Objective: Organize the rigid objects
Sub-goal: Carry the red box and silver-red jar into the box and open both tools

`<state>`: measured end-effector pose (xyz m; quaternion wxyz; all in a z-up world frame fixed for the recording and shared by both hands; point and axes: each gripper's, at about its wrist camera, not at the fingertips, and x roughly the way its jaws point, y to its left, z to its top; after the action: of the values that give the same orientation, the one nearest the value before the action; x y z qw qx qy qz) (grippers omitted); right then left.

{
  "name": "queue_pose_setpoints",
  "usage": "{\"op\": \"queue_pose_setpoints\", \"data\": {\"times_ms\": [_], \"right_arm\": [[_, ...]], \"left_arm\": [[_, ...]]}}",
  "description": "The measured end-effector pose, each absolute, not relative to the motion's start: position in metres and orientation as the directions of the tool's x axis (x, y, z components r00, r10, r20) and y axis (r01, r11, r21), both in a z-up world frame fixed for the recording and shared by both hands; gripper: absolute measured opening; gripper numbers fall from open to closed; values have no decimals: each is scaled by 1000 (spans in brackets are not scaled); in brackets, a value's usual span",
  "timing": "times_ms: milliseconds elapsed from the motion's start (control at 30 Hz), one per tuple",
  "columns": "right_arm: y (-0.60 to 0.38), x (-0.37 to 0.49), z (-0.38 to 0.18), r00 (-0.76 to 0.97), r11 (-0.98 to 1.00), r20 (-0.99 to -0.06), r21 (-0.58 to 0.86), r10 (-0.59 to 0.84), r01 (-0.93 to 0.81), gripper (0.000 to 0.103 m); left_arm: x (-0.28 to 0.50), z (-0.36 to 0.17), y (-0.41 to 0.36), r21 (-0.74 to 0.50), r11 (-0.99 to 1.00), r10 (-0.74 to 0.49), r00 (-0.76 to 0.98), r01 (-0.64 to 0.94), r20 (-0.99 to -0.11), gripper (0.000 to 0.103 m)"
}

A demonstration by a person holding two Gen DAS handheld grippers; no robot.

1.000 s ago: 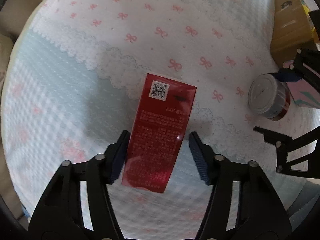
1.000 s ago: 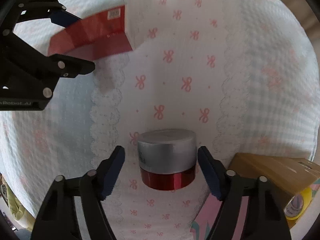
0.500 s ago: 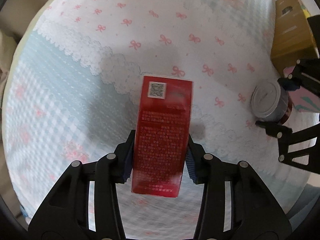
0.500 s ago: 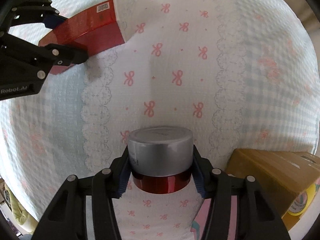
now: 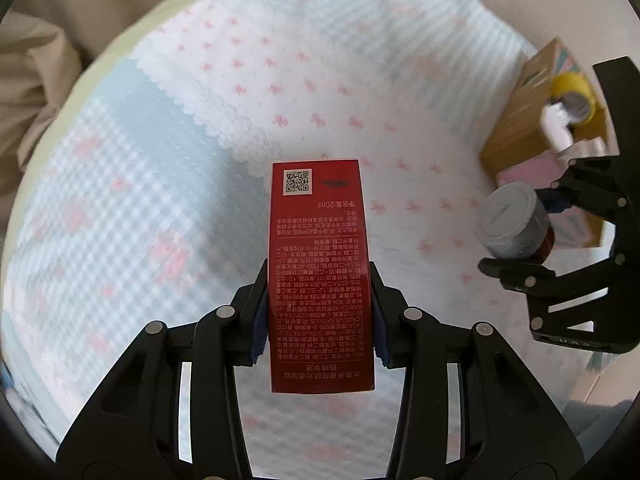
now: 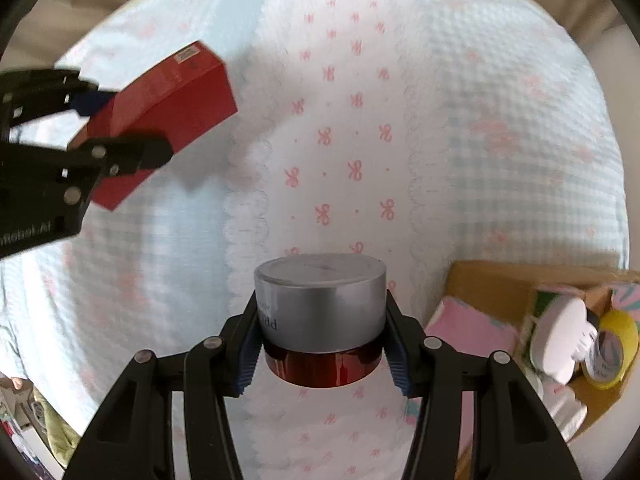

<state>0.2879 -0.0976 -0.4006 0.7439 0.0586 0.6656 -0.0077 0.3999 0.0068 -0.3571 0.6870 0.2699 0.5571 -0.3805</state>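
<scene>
My left gripper (image 5: 320, 312) is shut on a tall red carton (image 5: 320, 264) with a QR code and white print, held clear above the bedspread. In the right wrist view the same red carton (image 6: 160, 116) hangs at the upper left between the left gripper's fingers (image 6: 132, 152). My right gripper (image 6: 322, 340) is shut on a round jar (image 6: 320, 312) with a silver lid and a dark red base, also lifted off the cloth. From the left wrist view the jar (image 5: 512, 228) shows at the right, in the right gripper's fingers (image 5: 516, 272).
A white and pale-blue bedspread (image 6: 340, 140) with pink bows lies under both grippers. An open cardboard box (image 6: 496, 284) at the lower right holds a yellow tape roll (image 6: 616, 344), a white round item (image 6: 560, 340) and a pink packet (image 6: 472, 324). Beige bedding (image 5: 60, 40) lies beyond the spread.
Both grippers closed, the left on the red carton and the right on the jar, then rose with them off the bedspread. The box's contents came into view.
</scene>
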Motion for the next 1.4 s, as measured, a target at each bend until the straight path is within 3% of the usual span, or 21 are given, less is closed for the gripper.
{"op": "queue_pose_setpoints", "data": {"times_ms": [433,733,1033,1400], "right_arm": [[-121,230,-237,292,959,-948,192,126,209,49],[-183,177,-162,390,945,-916,204,92,256,49],[-278,147,-159,393,948,-915,197,87,250,49],[-387,157,-249,267,954,-951,214,154,211,49]], "left_arm": [[316,-203,25,-138,603,-412,159,786,-897,37],[254,-143,-21,-189,585,-495,163,789,-853,37],[220,-149,-106,-215,609,-502,161,763,-850,37],[218,-252,-193,-254,727,-423,124,637,-898,37]]}}
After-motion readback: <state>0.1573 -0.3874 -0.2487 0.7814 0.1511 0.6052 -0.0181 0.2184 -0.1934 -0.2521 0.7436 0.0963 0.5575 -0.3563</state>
